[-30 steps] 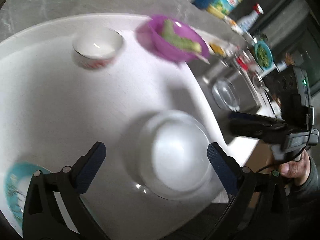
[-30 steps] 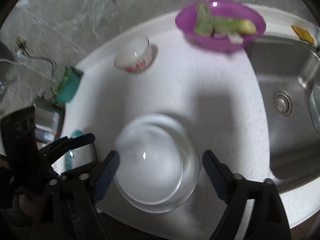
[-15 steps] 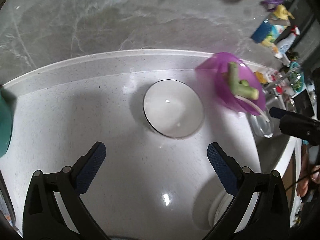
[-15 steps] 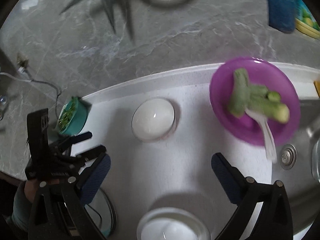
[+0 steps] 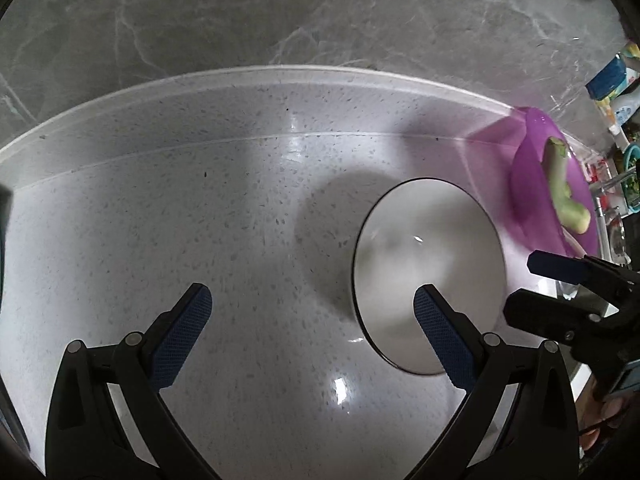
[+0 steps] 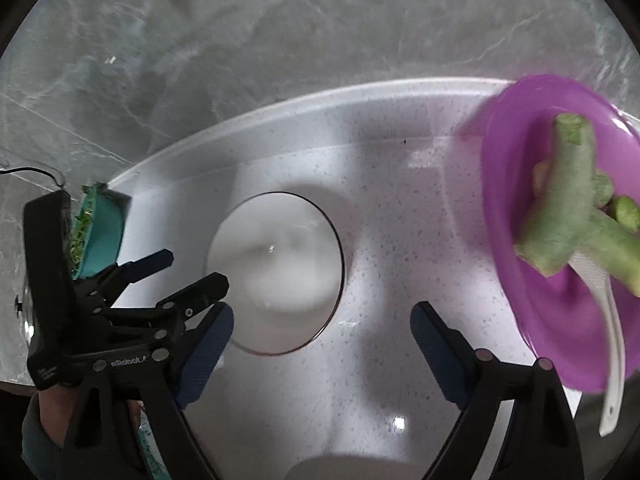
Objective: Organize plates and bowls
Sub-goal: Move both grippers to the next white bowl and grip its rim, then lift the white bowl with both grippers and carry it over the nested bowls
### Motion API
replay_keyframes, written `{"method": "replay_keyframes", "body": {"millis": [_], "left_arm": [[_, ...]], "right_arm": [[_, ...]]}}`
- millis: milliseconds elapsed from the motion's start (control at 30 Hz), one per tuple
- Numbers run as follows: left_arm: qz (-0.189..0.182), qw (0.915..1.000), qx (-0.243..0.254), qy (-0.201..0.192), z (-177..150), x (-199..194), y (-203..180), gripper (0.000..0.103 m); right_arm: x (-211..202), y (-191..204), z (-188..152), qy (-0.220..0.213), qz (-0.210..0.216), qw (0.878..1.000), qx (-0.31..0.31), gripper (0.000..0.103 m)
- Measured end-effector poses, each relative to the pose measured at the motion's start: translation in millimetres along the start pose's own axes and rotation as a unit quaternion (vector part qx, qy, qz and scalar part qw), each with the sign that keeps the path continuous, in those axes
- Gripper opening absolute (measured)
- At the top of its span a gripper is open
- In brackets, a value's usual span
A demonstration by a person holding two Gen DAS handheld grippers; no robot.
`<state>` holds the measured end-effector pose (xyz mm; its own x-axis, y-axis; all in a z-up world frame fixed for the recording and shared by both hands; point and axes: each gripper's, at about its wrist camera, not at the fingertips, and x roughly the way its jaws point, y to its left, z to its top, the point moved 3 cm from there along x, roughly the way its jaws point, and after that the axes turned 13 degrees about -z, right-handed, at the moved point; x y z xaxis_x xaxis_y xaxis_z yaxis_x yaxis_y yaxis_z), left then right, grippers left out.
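Left claw [image 5: 312,312] spread wide, holding nothing, blue-padded fingers [image 5: 182,332] hovering over the white speckled stone bench [image 5: 200,208]. Just ahead and to the right of it, the round white ceramic bowl with a thin dark rim [image 5: 428,276], upright on the bench; the right finger of this claw overlapping the near part of the rim in the view, touching or not cannot be told. Farther right, past the white bowl, the purple plastic bowl [image 5: 536,184] with pale green vegetable stalks [image 5: 564,188] inside, close to the back ledge of the bench.

Right claw [image 6: 322,332] also spread wide and empty. Directly ahead, a little to its left, the same white bowl [image 6: 276,268], apart from both pads. To its right, the purple bowl [image 6: 560,320], large and blurred, with the green stalks [image 6: 568,208] and a white plastic spoon [image 6: 608,344] lying over its near edge. To its left, the left claw seen from the side [image 6: 188,276], and behind that a teal container with green contents [image 6: 100,232], tilted. Grey marbled wall [image 6: 280,40] behind the bench.
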<state>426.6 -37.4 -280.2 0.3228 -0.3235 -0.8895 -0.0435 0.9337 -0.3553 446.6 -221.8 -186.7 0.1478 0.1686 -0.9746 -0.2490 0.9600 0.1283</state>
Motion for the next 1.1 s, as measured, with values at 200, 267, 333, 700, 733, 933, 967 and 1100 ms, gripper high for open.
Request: {"method": "replay_keyframes", "body": {"millis": [200, 267, 333, 700, 733, 933, 967, 1100], "left_arm": [[0.010, 0.9999, 0.011, 0.005, 1.7, 16.1, -0.3, 0.090], [0.011, 0.9998, 0.011, 0.011, 4.2, 24.1, -0.5, 0.068], [0.012, 0.9997, 0.011, 0.016, 4.7, 32.9, -2.0, 0.059], [-0.001, 0.9987, 0.047, 0.020, 8.9, 51.7, -28.8, 0.017], [-0.004, 0.9985, 0.049, 0.022, 8.7, 53.0, -32.4, 0.011], [-0.001, 0.9981, 0.057, 0.023, 10.2, 58.3, -40.6, 0.008], [-0.001, 0.9981, 0.058, 0.024, 10.5, 59.5, -41.4, 0.008], [-0.004, 0.9982, 0.055, 0.024, 5.8, 53.9, -38.1, 0.008]], "right_arm": [[23.4, 2.3, 5.0, 0.016, -0.011, 1.000, -0.014, 0.085], [30.9, -1.4, 5.5, 0.023, -0.012, 1.000, -0.014, 0.079], [39.9, -2.6, 6.1, 0.033, -0.013, 0.999, -0.017, 0.073], [58.8, 3.9, 4.5, 0.050, -0.002, 0.998, -0.039, 0.021], [58.3, 5.2, 4.6, 0.048, -0.007, 0.998, -0.042, 0.021], [55.3, 0.9, 2.3, 0.045, -0.003, 0.998, -0.039, 0.021], [54.7, 0.3, 2.2, 0.044, -0.003, 0.998, -0.038, 0.021], [53.9, 2.0, 1.9, 0.042, -0.003, 0.998, -0.037, 0.021]]}}
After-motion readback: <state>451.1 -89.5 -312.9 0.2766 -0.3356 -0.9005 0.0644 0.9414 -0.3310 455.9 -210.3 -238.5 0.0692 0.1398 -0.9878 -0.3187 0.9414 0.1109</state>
